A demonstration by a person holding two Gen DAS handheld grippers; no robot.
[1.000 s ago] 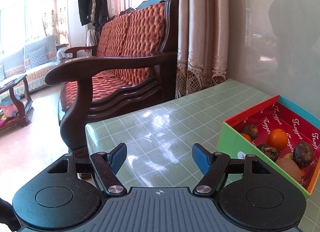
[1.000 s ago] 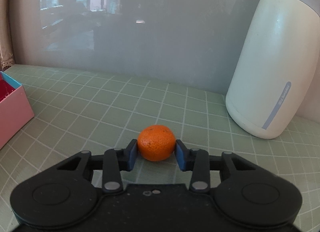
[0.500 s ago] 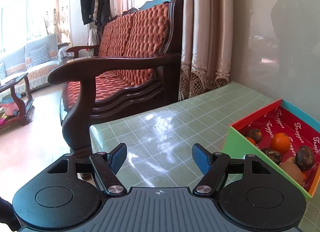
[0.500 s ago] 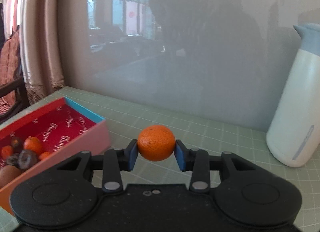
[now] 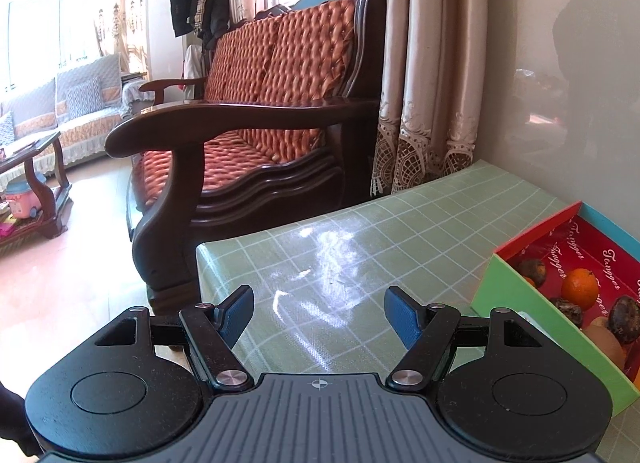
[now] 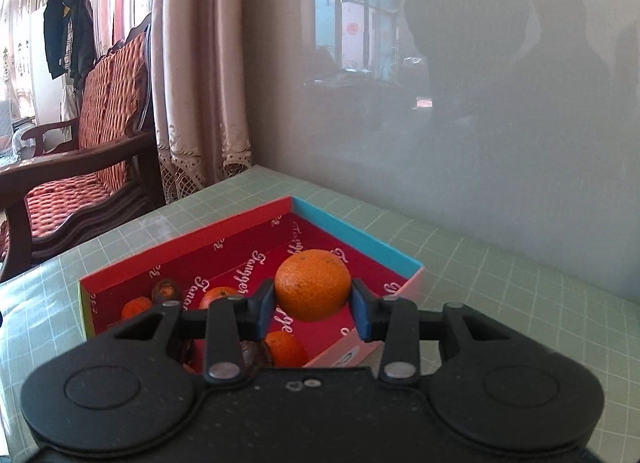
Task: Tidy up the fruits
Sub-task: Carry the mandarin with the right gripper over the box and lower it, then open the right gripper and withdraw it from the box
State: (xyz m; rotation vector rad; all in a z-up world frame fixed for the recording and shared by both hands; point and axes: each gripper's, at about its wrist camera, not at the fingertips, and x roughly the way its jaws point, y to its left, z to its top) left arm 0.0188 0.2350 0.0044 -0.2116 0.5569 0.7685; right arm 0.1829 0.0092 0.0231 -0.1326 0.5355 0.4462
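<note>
My right gripper is shut on an orange tangerine and holds it above the open fruit box, which has a red lining and blue, pink and green walls. Inside lie other tangerines and dark brown fruits. My left gripper is open and empty above the green checked tablecloth, left of the same box. In that view the box holds a tangerine, dark fruits and a brown kiwi-like fruit.
The table's left edge drops off beside a dark wooden sofa with orange cushions. A glossy grey wall runs behind the table. Curtains hang at the corner.
My right gripper has swung left with the tangerine, from near the white thermos to above the box. The left gripper view has shifted slightly; its jaws stay open.
</note>
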